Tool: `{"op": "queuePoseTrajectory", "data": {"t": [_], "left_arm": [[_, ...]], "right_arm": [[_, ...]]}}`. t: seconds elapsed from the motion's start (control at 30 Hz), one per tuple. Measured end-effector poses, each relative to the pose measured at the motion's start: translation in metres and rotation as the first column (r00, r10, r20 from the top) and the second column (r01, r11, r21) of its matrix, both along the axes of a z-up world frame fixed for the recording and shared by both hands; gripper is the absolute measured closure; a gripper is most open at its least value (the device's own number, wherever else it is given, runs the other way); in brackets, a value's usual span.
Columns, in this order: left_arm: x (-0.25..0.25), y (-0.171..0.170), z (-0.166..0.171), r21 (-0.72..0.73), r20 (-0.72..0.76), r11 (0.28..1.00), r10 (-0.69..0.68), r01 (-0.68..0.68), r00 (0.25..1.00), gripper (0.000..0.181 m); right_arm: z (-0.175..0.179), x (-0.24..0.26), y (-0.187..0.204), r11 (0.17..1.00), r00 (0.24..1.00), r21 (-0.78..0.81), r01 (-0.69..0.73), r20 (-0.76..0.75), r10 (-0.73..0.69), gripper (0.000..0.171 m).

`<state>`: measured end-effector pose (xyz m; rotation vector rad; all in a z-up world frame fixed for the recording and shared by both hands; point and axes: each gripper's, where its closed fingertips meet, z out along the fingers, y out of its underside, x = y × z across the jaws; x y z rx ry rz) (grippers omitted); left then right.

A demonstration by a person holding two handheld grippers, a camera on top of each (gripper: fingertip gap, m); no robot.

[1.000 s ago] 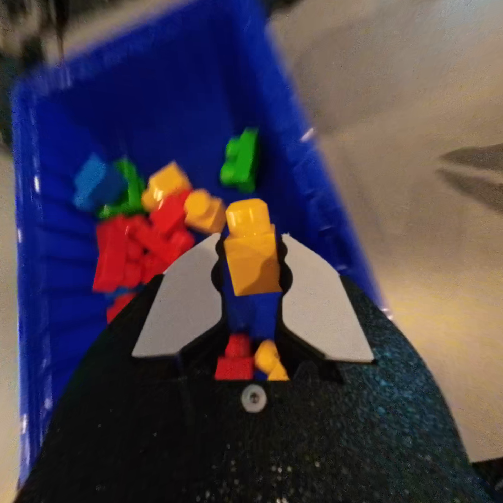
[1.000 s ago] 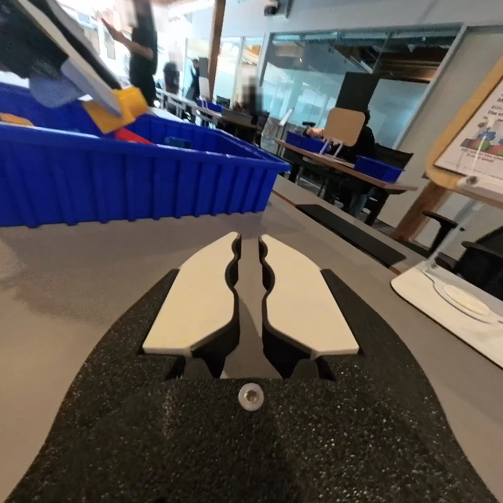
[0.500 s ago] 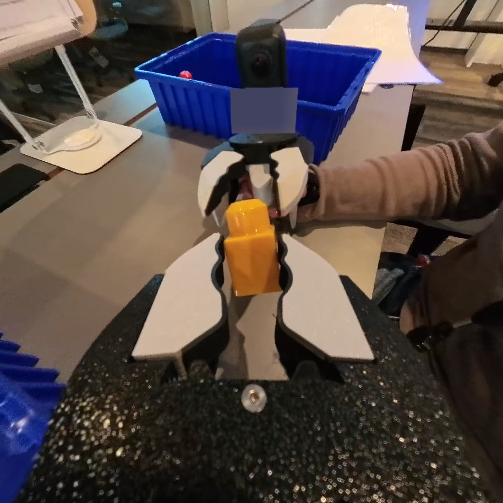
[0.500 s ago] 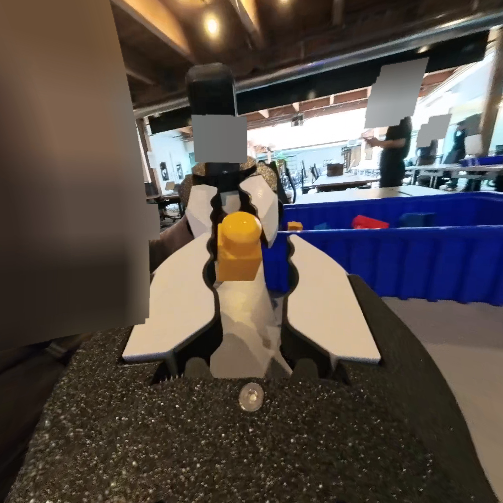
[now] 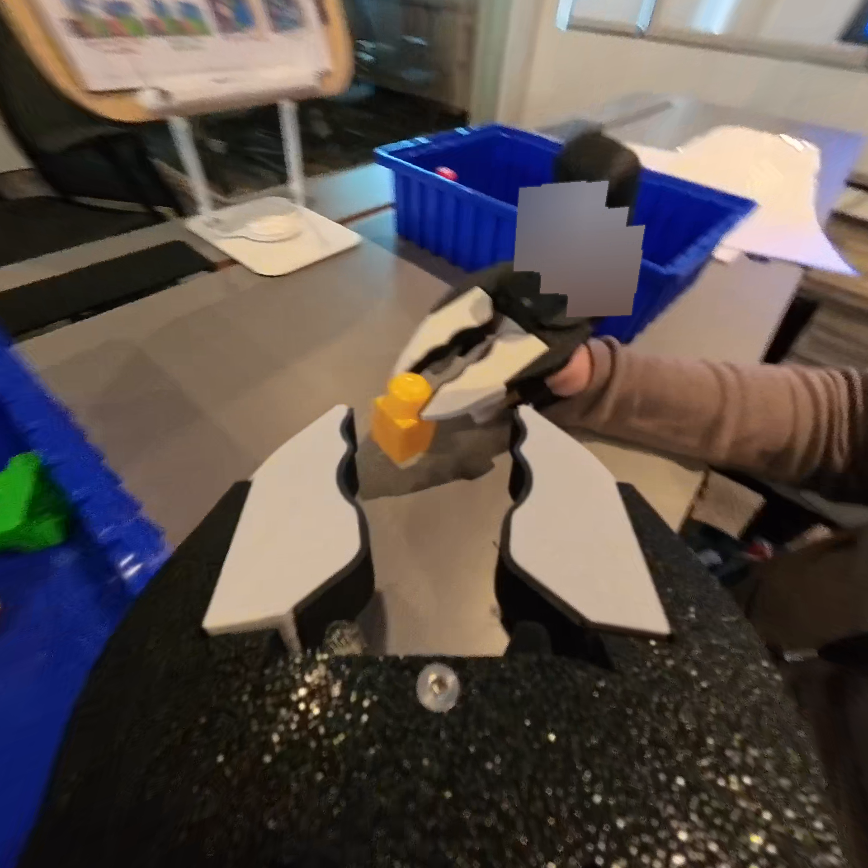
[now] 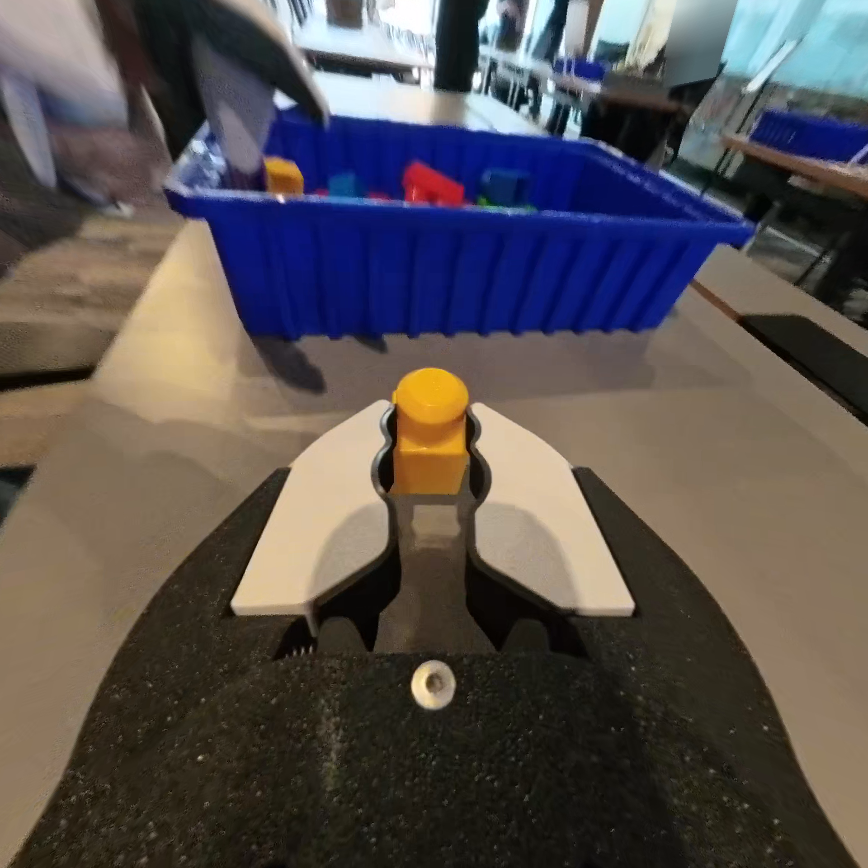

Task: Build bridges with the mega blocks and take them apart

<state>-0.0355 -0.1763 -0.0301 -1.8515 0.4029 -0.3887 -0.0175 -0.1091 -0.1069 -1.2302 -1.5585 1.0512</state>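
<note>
A yellow mega block (image 6: 430, 441) with a single stud sits between the fingers of my right gripper (image 6: 430, 415), which is shut on it. In the left wrist view the same yellow block (image 5: 404, 425) is tilted, low over the grey table (image 5: 211, 366), gripped by the right gripper (image 5: 418, 394). My left gripper (image 5: 432, 422) is open and empty, its fingers either side of the block without touching it. A blue bin (image 6: 469, 267) ahead of the right gripper holds red (image 6: 432, 185), yellow (image 6: 282, 176) and blue (image 6: 505, 185) blocks.
A second blue bin (image 5: 681, 244) stands behind the right gripper. The bin with the blocks shows at the left edge (image 5: 80, 469) with a green block (image 5: 23, 507) inside. A sign stand with a white base (image 5: 272, 235) stands at the table's far side. A sleeved arm (image 5: 704, 422) reaches in from the right. The grippers' ends are close to 10 cm from one another.
The yellow block passed from my left gripper to my right. The left gripper opened and let go; the right shut on it and lowered it toward the table.
</note>
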Motion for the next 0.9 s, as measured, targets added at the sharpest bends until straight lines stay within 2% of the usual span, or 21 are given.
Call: {"op": "queuePoseTrajectory", "data": {"t": [0.17, 0.27, 0.33, 0.4, 0.47, 0.57, 0.63, 0.7, 0.9], "left_arm": [[-0.066, -0.017, 0.035, 0.099, 0.164, 0.959, 0.249, -0.267, 0.954, 0.129], [-0.105, -0.037, 0.058, 0.185, 0.244, 0.903, 0.340, -0.387, 0.908, 0.133], [-0.132, -0.047, 0.063, 0.198, 0.241, 0.859, 0.425, -0.473, 0.873, 0.134], [-0.160, -0.055, 0.057, 0.193, 0.142, 0.794, 0.559, -0.577, 0.817, 0.132], [-0.186, -0.062, 0.046, 0.180, 0.001, 0.712, 0.690, -0.679, 0.724, 0.130], [-0.220, -0.076, 0.031, 0.172, -0.247, 0.539, 0.834, -0.825, 0.493, 0.135], [-0.231, -0.082, 0.022, 0.169, -0.374, 0.462, 0.847, -0.871, 0.377, 0.140], [-0.233, -0.079, 0.015, 0.152, -0.428, 0.439, 0.837, -0.885, 0.342, 0.142], [-0.234, -0.072, 0.009, 0.143, -0.437, 0.426, 0.837, -0.893, 0.329, 0.143]], "right_arm": [[-0.027, -0.005, -0.003, 1.000, 0.991, 0.003, -0.011, 0.134, 0.010, 0.143], [-0.026, -0.007, -0.011, 0.997, 0.992, -0.060, -0.050, 0.116, 0.056, 0.141], [-0.007, -0.008, -0.014, 0.990, 0.998, -0.128, -0.057, 0.025, 0.060, 0.122], [0.004, -0.006, -0.012, 0.988, 0.998, -0.146, -0.058, -0.029, 0.054, 0.121], [0.005, -0.004, -0.006, 0.994, 0.999, -0.108, -0.032, -0.043, 0.027, 0.122], [0.007, -0.003, 0.001, 0.999, 0.997, -0.050, 0.017, -0.076, -0.020, 0.124], [0.009, -0.003, 0.001, 0.999, 0.995, -0.046, 0.027, -0.097, -0.032, 0.125], [0.008, -0.005, -0.001, 0.999, 0.995, -0.037, 0.023, -0.098, -0.027, 0.127], [-0.002, -0.007, -0.008, 0.998, 0.999, 0.055, 0.017, -0.047, -0.015, 0.133]]}}
